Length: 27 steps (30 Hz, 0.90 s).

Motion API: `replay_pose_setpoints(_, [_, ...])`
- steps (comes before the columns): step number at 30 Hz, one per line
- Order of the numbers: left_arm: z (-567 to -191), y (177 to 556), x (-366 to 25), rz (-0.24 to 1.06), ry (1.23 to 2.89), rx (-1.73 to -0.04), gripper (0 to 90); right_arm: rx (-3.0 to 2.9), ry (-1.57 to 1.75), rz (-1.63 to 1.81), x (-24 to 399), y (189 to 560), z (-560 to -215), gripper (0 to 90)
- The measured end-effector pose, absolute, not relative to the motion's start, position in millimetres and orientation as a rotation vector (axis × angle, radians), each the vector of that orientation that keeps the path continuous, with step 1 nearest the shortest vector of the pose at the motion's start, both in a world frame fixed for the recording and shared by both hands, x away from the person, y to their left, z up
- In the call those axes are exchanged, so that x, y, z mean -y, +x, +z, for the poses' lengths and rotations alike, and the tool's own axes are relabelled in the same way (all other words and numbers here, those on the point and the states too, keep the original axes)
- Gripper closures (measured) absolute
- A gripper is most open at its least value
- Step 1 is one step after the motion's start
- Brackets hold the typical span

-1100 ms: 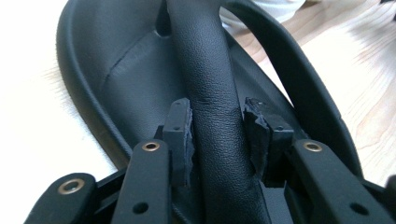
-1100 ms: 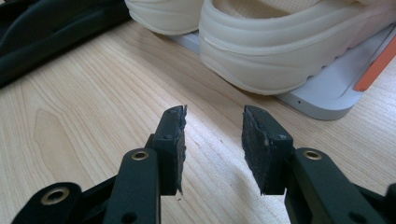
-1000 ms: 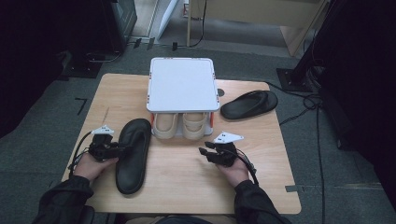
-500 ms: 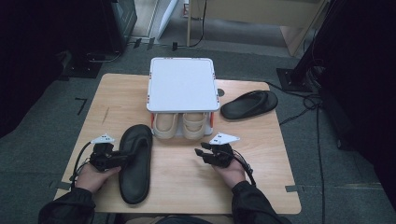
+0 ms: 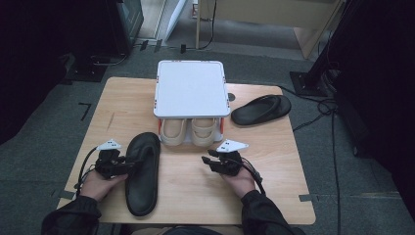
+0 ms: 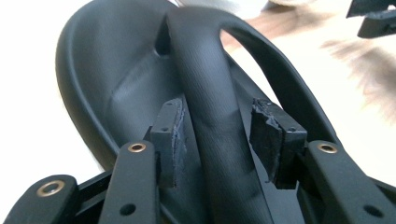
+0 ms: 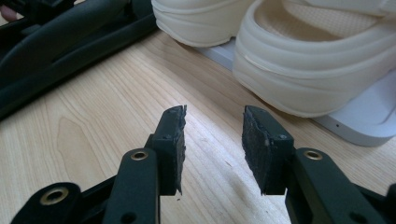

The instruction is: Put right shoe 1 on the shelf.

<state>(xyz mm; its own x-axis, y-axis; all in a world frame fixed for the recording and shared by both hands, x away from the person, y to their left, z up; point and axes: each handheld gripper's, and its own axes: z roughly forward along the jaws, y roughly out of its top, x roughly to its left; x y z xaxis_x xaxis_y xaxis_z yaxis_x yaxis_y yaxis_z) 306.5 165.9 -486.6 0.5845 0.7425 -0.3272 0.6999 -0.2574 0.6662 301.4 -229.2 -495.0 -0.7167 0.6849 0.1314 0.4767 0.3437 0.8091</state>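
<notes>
Dark room w/ grey carpet round a wooden desk (image 5: 274, 196). Black sandal (image 5: 143, 174) lay by the desk's front-left corner; left gripper (image 6: 219, 140) straddled its strap (image 6: 205, 93), jaws apart w/ a gap each side, not clamped. Right gripper (image 7: 212, 140) hung empty over bare wood near the front edge, jaws parted. Cream shoes (image 5: 191, 131) sat under a white rack (image 5: 191, 88); 2nd sandal (image 5: 261, 109) toward the back-right corner. Prob. the grasp step: next, close on the strap, then lift.

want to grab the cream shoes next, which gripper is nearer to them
Right. The right gripper sits just in front of the cream shoes, jaws open and empty. The left gripper is farther left, astride the black sandal's strap.
</notes>
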Motion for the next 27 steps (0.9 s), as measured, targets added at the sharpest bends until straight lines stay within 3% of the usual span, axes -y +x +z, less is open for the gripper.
replay_pose_setpoints(6, [-488.3, 320.9, -158.8, 0.057, 2.005, -1.163, 54.3, -2.374, 1.063, 1.297, 233.1, 303.3, -496.5, 59.5])
replay_pose_setpoints(8, [-488.8, 322.1, -155.7, 0.044, 2.014, -1.150, 61.7, -2.371, 1.065, 1.302, 233.9, 303.2, -496.2, 59.6])
replay_pose_setpoints(16, [-485.1, 318.1, -156.3, 0.006, 1.994, -1.170, 65.0, -2.372, 1.070, 1.300, 233.8, 302.9, -496.4, 59.6])
replay_pose_setpoints(27, [-455.4, 316.0, -159.9, 0.019, 1.951, -1.127, 67.8, -2.372, 1.072, 1.295, 235.6, 303.1, -496.0, 59.6])
